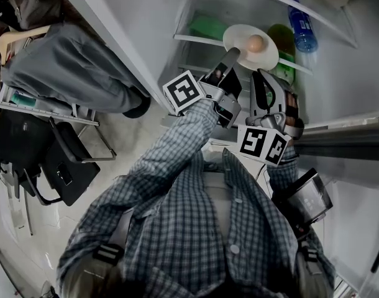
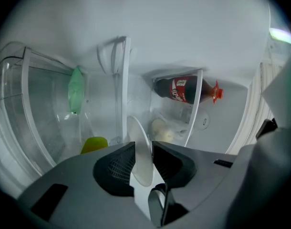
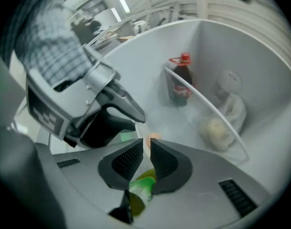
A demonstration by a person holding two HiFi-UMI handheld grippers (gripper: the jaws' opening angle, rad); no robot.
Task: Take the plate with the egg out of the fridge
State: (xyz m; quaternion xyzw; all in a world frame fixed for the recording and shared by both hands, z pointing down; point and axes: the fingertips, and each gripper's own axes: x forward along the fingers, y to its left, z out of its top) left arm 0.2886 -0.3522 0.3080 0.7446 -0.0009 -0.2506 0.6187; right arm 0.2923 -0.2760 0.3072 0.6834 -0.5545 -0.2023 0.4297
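Note:
A white plate (image 1: 239, 35) with a brown egg (image 1: 256, 43) on it sits at the front of a fridge shelf. My left gripper (image 1: 234, 53) reaches up to the plate's near-left rim. In the left gripper view the plate (image 2: 138, 142) stands edge-on between the pads, and the left gripper (image 2: 143, 152) is shut on it. My right gripper (image 1: 262, 74) hangs just below the plate's near edge. In the right gripper view the right gripper (image 3: 146, 151) shows only a narrow slit with nothing in it; the egg (image 3: 152, 138) peeks out beyond.
A green bottle (image 1: 281, 39) and a blue-capped bottle (image 1: 303, 30) stand right of the plate, a green box (image 1: 208, 25) behind it. A cola bottle (image 3: 181, 85) and pale bags (image 3: 217, 128) sit behind a clear rail. The fridge door (image 1: 345, 143) is at my right; a seated person (image 1: 65, 67) is at left.

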